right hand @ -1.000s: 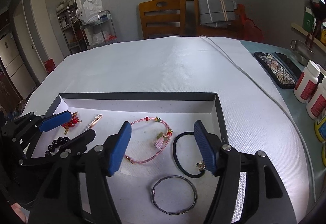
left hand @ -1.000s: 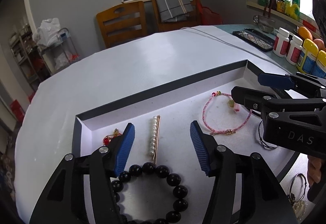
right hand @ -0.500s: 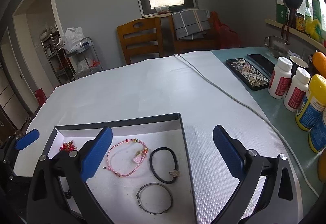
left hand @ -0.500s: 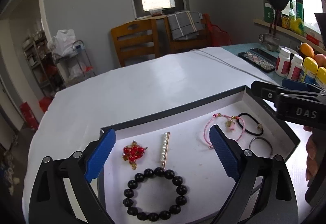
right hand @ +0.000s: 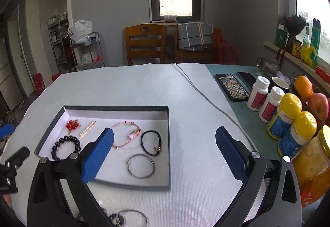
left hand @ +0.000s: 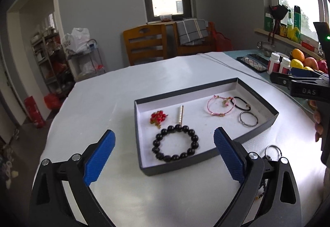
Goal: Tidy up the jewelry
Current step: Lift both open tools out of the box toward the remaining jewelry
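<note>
Both tools hang released and empty, the left tool (left hand: 164,153) and right tool (right hand: 164,152) above the shallow grey tray (right hand: 168,138) holding six sorted pieces. Next pick, I'd judge: the loose tangle of rings and beads (right hand: 127,217) on the white desk (right hand: 144,86), beneath the right tool, half cut off and hard to read.

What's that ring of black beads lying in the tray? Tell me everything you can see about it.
The black bead bracelet is a closed loop of round, glossy, dark beads, all alike in size, which look like polished stone or glass. It lies flat on the white floor of the grey tray, in the near left corner as the left wrist view shows it. Its far edge meets or overlaps the lower end of the pearl hair clip; the red bead charm lies just beyond it, apart. Neither gripper touches it.
</note>
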